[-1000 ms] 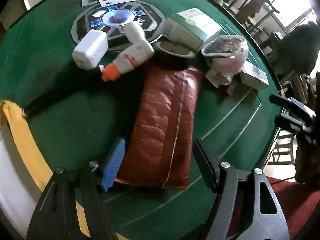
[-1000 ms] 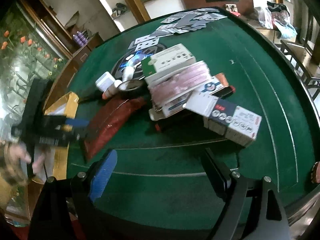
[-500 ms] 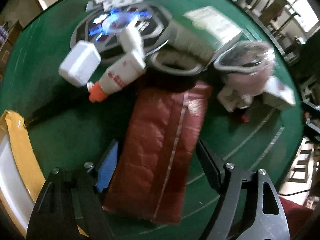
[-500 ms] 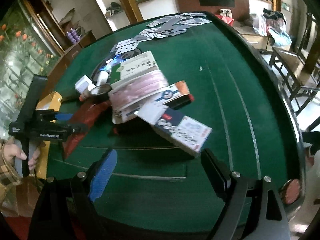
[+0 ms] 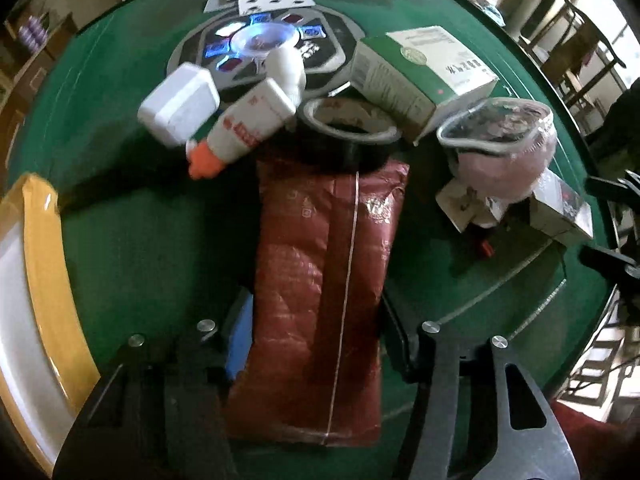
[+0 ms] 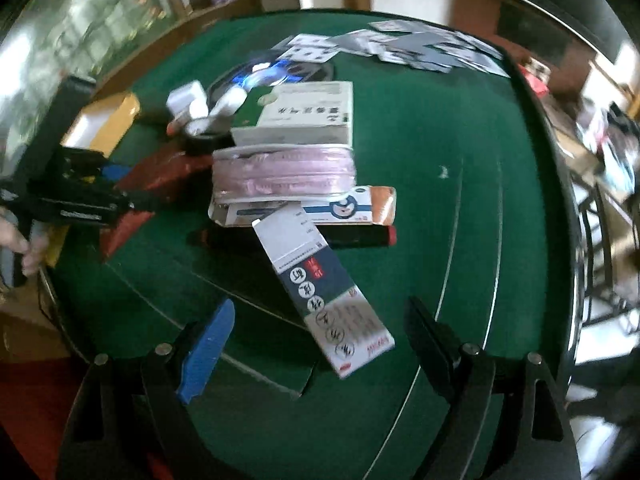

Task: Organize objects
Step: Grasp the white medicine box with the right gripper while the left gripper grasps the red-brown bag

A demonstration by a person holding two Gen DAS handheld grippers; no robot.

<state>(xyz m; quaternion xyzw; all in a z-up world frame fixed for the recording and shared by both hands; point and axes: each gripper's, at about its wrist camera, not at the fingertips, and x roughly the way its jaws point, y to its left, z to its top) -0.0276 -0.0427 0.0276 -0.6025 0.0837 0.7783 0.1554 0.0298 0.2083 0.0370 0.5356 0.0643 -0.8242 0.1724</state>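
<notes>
At lower centre of the left wrist view, the left gripper (image 5: 316, 336) is closing its fingers on the red foil pouch (image 5: 324, 280) lying on the green counter (image 5: 132, 248); the right gripper (image 6: 320, 340), fingers wide, is closing slightly over the blue-and-white box (image 6: 320, 284).

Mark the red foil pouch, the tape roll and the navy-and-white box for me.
red foil pouch (image 5: 320, 280): left wrist view, middle of its top face.
tape roll (image 5: 352, 128): left wrist view, its near rim.
navy-and-white box (image 6: 320, 284): right wrist view, its navy printed panel.
</notes>
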